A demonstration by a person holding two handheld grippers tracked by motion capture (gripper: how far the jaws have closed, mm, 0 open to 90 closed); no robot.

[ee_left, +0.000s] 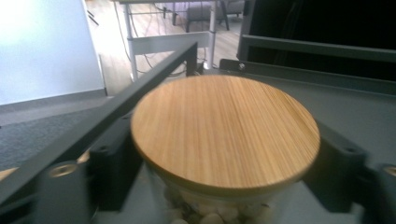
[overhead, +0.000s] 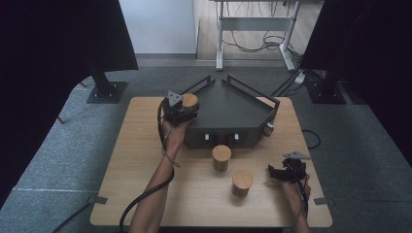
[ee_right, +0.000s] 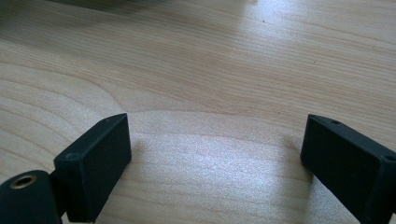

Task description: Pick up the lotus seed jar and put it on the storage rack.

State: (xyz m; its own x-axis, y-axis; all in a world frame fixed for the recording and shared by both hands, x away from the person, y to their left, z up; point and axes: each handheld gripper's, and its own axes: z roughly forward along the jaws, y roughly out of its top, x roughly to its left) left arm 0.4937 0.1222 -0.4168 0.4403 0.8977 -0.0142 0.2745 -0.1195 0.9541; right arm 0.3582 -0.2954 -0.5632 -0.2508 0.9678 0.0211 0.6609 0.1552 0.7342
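A glass jar with a round wooden lid (overhead: 190, 100) stands at the left corner of the dark five-sided tray (overhead: 228, 104). My left gripper (overhead: 188, 108) reaches in around it. In the left gripper view the jar (ee_left: 224, 130) sits between the two black jaws and holds pale pebbles. A thin gap shows between the glass and each pad, so my left gripper (ee_left: 224, 182) is open. Near the table's right front my right gripper (overhead: 273, 172) rests low. Its jaws stand apart over bare wood, so my right gripper (ee_right: 215, 158) is open and holds nothing.
Two more wooden-lidded jars stand on the table in front of the tray, one (overhead: 221, 157) close to its front wall, the other (overhead: 242, 182) nearer the person. The tray's raised rail (ee_left: 140, 93) runs just left of the jar. Black stands flank the table.
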